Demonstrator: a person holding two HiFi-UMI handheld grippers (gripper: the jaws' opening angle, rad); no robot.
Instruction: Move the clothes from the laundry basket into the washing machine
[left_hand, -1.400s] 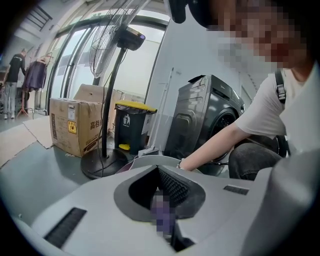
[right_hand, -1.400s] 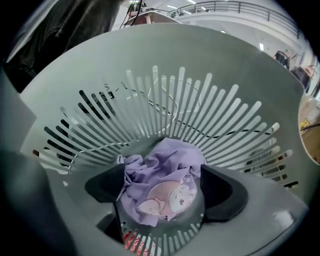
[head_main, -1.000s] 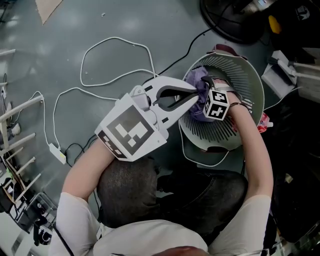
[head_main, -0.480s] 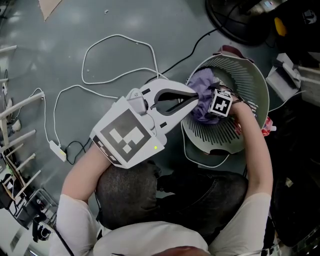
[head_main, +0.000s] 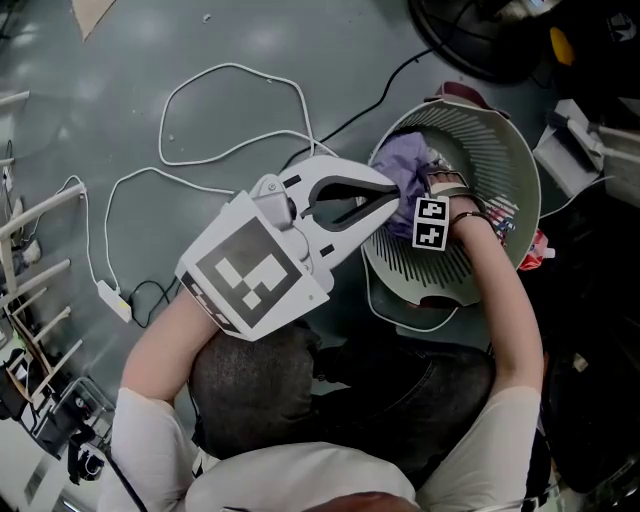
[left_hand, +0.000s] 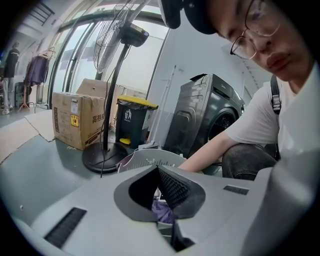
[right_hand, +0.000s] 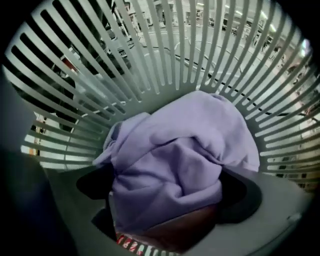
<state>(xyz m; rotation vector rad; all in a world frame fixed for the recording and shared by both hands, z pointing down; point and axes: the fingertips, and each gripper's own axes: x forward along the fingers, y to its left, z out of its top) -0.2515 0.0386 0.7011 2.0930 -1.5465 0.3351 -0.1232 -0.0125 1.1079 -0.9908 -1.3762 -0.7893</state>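
Right gripper (right_hand: 167, 192), jaws spread wide, straddles the garment (right_hand: 185, 150) in the basket (right_hand: 150, 60); left gripper (head_main: 393, 192) sits closed at its rim.

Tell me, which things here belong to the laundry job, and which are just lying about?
For the job:
laundry basket
purple garment
washing machine

Lying about:
white cable
standing fan
cardboard box
yellow-lidded bin
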